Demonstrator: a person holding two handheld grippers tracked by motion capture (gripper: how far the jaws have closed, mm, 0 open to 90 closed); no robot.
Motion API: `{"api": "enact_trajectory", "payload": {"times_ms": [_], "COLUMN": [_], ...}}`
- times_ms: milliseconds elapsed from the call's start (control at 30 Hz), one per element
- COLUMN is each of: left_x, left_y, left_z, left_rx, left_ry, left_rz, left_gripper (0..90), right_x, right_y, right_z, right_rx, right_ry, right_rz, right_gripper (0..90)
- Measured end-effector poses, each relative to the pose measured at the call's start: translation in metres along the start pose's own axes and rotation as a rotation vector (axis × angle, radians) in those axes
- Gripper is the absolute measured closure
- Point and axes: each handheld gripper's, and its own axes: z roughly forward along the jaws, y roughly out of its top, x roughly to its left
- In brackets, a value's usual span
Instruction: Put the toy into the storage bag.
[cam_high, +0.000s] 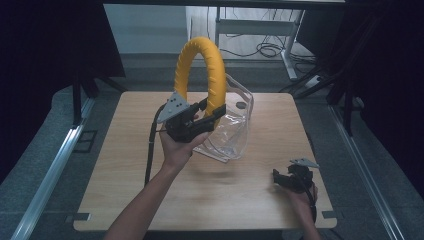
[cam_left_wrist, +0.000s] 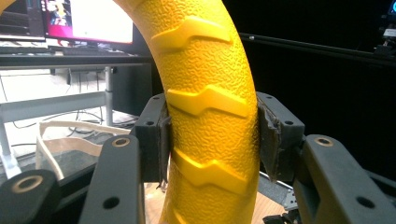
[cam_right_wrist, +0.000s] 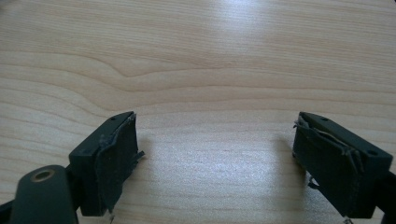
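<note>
Left tool clamped on yellow ring, held above clear bag. Right tool spread, idle over worktop. Keep ring upright, grip square.

One yellow ring with raised tread ridges. One clear plastic bag. One wooden table. Two handheld two-jaw grippers: the left gripper and the right gripper. Two hands: the left hand and the right hand.
</note>
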Motion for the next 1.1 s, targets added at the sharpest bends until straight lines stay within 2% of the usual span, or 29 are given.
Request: {"api": "enact_trajectory", "payload": {"times_ms": [200,400,1100], "left_x": [-0.008,-0.009,-0.023], "left_y": [0.003,0.004,0.012], "left_z": [0.009,0.014,0.026], "left_rx": [0.006,0.002,-0.001], "left_ry": [-0.01,-0.011,-0.029], "left_rz": [0.02,0.013,0.03], "left_gripper": [51.3,51.3,51.3], "right_x": [0.0,-0.001,0.0], "right_y": [0.0,0.0,0.0], "right_z": [0.0,0.0,0.0], "right_rx": [0.0,-0.001,-0.004], "right_ry": [0.0,0.0,-0.002], "right_rz": [0.0,-0.005,0.003], "right_gripper": [14.2,14.2,14.2]}}
